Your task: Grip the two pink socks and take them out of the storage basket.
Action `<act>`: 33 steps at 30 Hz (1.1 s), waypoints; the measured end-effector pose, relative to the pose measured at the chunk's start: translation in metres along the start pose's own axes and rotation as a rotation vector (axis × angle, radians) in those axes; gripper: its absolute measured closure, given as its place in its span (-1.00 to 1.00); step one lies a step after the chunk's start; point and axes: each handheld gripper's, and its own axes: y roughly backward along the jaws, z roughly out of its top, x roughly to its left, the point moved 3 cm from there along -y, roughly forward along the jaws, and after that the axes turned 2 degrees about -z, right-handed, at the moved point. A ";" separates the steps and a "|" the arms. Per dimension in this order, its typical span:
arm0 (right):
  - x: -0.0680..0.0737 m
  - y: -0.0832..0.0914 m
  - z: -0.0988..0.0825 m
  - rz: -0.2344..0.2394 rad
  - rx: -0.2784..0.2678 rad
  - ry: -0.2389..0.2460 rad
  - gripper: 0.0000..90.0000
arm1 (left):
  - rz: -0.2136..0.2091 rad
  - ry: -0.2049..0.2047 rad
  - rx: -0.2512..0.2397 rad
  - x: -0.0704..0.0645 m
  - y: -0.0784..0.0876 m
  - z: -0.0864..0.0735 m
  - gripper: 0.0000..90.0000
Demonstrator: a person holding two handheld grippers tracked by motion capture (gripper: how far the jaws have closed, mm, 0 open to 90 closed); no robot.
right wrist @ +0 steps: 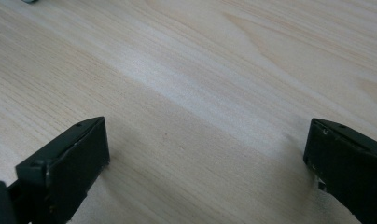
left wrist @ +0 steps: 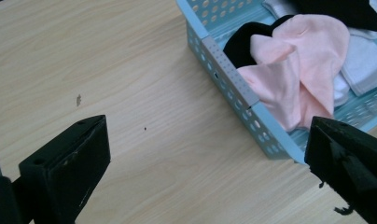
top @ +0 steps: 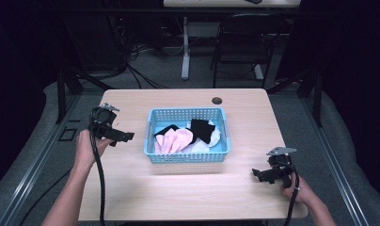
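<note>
2 tongs, left (top: 124, 137) and right (top: 258, 174), gaping wide, empty; 1 blue basket (top: 186, 157), 1 pink cloth (top: 175, 140).

A light blue plastic basket (top: 186, 157) with a pattern of small round holes in its walls sits on a pale wood-grain counter (top: 131, 188). Inside lie a soft pink cloth (top: 175, 140), a black cloth (top: 201, 129) and white cloths (top: 215, 136). In the left gripper view the pink cloth (left wrist: 294, 70) is plain, without print, over black and white fabric. Both grippers are black: the left gripper (top: 124, 137) and the right gripper (top: 259, 175), each trailing a black cable. The floor around the counter is grey.
</note>
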 end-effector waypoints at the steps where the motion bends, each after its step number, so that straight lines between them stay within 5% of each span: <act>1: 0.000 0.000 0.000 0.001 0.000 0.000 -1.00 | -0.003 -0.010 0.002 -0.002 -0.001 0.004 -0.99; 20: 0.002 -0.001 0.000 0.010 -0.020 0.001 -1.00 | -0.082 -0.110 0.053 -0.042 -0.035 0.053 -0.99; 33: 0.002 -0.001 0.000 0.016 -0.018 0.006 -1.00 | -0.118 -0.139 0.139 -0.063 -0.073 0.061 -0.97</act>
